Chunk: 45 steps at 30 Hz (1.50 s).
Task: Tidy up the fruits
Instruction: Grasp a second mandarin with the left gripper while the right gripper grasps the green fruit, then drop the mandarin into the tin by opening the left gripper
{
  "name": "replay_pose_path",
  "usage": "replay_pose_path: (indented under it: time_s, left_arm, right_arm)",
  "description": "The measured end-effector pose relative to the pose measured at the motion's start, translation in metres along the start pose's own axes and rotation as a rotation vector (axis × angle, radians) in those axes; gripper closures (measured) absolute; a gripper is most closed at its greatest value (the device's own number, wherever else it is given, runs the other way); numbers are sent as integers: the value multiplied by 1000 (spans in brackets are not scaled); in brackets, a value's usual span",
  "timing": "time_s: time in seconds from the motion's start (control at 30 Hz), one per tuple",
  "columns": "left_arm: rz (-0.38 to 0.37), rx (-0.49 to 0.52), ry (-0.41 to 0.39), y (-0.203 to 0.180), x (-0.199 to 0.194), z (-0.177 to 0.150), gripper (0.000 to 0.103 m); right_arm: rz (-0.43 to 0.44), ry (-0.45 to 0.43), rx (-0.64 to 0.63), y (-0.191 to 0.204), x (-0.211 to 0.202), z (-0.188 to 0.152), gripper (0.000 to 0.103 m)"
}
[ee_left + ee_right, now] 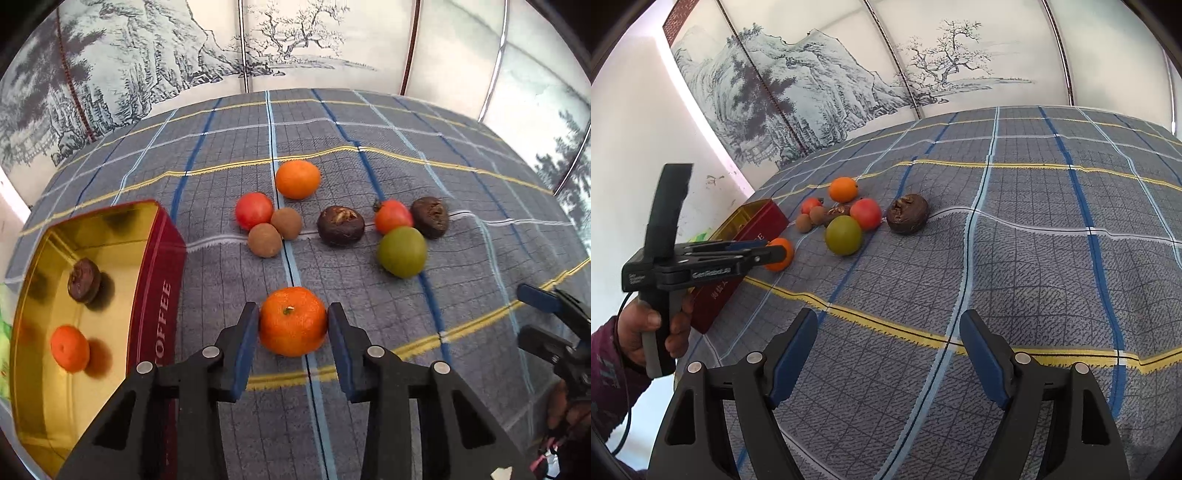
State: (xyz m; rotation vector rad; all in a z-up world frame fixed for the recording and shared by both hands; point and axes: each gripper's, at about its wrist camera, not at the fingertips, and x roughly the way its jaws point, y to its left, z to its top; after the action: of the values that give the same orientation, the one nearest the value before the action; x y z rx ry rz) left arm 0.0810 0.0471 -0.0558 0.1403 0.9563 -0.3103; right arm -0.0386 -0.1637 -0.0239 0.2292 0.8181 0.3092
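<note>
Fingers (245,341) of left gripper (292,325) clamped on near tangerine (293,321), bound for tin (155,258) at left; right gripper (888,354) gaping, idle.

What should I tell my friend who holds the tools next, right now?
Left tool: shut on the near orange, which sits on the checked cloth beside the red tin.
Right tool: open, nothing in it, above bare cloth.
Done: one orange and one dark brown fruit lie in the tin.
Left: put the gripped orange in the tin. Then the far orange, two red fruits, two small brown fruits, the green fruit and two dark brown fruits, all on the cloth.
</note>
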Motion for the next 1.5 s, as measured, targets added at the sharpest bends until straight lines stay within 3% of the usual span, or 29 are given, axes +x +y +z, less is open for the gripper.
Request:
replay_pose_path:
  time_s: [0.3, 0.5, 0.57, 0.67, 0.87, 0.97, 1.1, 1.23, 1.43, 1.5]
  left_arm:
    - [-82, -83, -89, -10, -62, -36, 69]
    - [-126, -109, -102, -20, -90, -55, 69]
    - [-136, -120, -103, -20, -96, -60, 69]
    - [-134, -120, -113, -18, -105, -64, 69]
    - [-127, -130, -137, -12, -121, -67, 69]
    - [-132, -139, -140, -9, -123, -67, 69]
    - [-132, -149, -143, -6, -125, -69, 69]
    - [-130, -164, -157, 0, -130, -70, 69]
    - [-124, -200, -173, 14, -141, -74, 69]
    - [-117, -215, -176, 18, -145, -76, 69]
  right_arm:
    - [-23, 39, 27, -4, 7, 5, 23]
    - [55, 44, -45, 25, 20, 27, 23]
    - [56, 52, -86, 39, 34, 35, 26]
    - [67, 74, -91, 47, 53, 41, 39]
    - [63, 86, -29, 46, 81, 55, 41]
    - [57, 94, -5, 43, 92, 60, 46]
    - [55, 127, 11, 44, 106, 63, 66]
    - [42, 121, -10, 46, 97, 58, 66]
    - [120, 101, -105, 66, 69, 30, 66]
    - [110, 107, -163, 77, 67, 24, 66]
